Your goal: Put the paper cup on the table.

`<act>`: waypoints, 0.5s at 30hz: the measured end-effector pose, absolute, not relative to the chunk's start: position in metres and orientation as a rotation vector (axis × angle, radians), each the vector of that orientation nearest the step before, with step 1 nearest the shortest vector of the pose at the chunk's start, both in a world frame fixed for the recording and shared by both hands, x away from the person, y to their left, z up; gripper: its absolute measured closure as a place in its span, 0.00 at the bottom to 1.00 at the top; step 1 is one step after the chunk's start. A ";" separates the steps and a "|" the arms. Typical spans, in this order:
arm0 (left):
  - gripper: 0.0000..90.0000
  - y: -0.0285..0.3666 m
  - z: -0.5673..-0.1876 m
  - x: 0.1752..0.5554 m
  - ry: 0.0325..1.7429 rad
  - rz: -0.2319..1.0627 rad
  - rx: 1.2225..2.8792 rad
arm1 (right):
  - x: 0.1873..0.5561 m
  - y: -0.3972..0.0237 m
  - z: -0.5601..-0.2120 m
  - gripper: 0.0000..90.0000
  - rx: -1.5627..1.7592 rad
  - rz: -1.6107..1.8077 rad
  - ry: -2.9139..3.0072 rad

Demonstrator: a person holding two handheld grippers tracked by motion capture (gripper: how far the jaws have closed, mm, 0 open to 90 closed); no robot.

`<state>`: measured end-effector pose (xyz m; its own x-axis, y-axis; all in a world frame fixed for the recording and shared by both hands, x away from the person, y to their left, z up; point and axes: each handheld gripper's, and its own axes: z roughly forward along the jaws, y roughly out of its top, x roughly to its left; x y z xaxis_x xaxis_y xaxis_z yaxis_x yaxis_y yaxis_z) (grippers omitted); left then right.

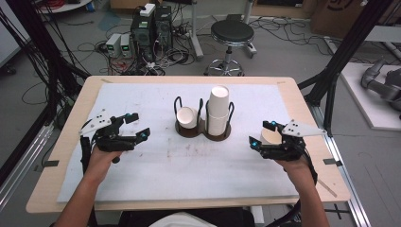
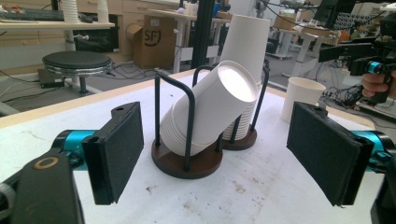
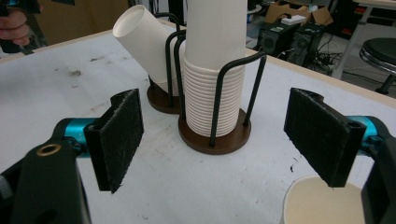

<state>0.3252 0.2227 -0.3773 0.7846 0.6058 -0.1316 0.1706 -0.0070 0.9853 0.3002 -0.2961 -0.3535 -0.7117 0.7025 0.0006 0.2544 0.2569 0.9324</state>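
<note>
White paper cups sit in a two-ring wire holder (image 1: 203,128) mid-table: the right stack (image 1: 218,111) stands upright, the left stack (image 2: 210,109) leans sideways. A single cup (image 1: 271,137) stands upright between the jaws of the right gripper (image 1: 265,134); that gripper and the left gripper (image 1: 137,125) are both wide apart, gripping nothing.

One legible marking noted: the letters "SF" printed dark on a brown cardboard box (image 2: 154,41) standing on the floor beyond the table.
</note>
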 end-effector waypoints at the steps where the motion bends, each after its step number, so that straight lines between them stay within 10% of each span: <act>1: 0.21 0.223 -0.377 0.325 0.641 0.382 1.567 | 0.300 -0.296 -0.354 0.22 0.872 1.452 2.117; 15: 0.21 0.223 -0.378 0.325 0.644 0.381 1.569 | 0.297 -0.299 -0.352 0.23 0.876 1.443 2.106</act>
